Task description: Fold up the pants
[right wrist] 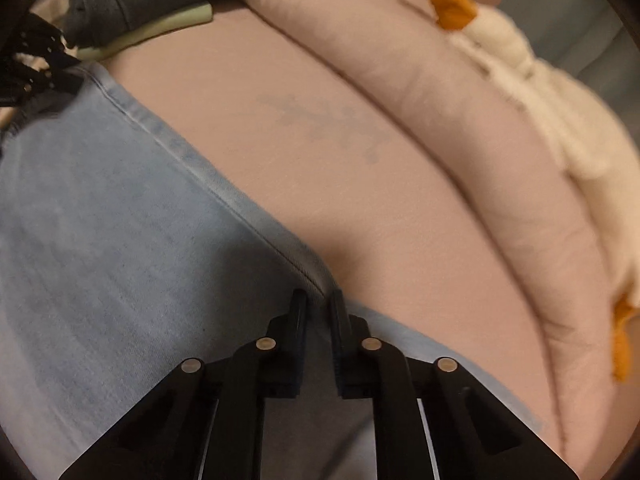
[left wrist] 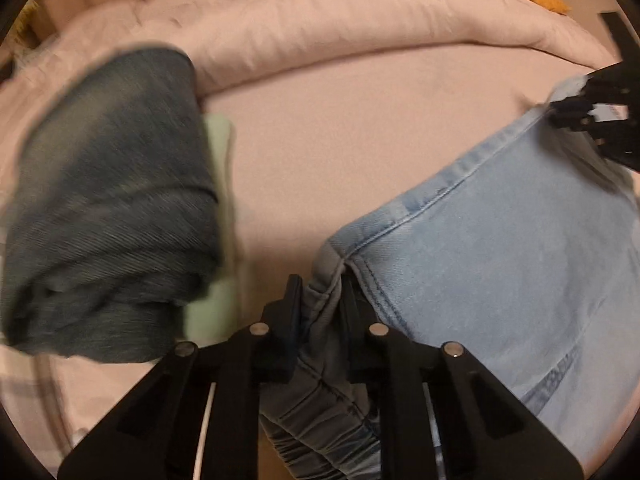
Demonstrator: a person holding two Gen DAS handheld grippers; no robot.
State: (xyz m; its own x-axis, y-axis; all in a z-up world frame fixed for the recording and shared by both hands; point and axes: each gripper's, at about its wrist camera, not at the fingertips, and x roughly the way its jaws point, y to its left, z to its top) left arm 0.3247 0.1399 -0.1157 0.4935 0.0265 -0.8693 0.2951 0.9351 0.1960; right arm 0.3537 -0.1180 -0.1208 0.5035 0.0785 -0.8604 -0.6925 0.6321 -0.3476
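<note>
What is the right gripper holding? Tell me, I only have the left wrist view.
Observer: The right gripper is shut on the seamed edge of the light blue jeans, with denim pinched between its fingers.
Operator: Report what lies past that edge.
Observer: Bare pink sheet, with a faint bluish mark on it.

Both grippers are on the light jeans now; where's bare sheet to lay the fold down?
Bare pink sheet lies between the light jeans, the dark folded jeans and the rolled duvet. Crowded by the dark stack.
</note>
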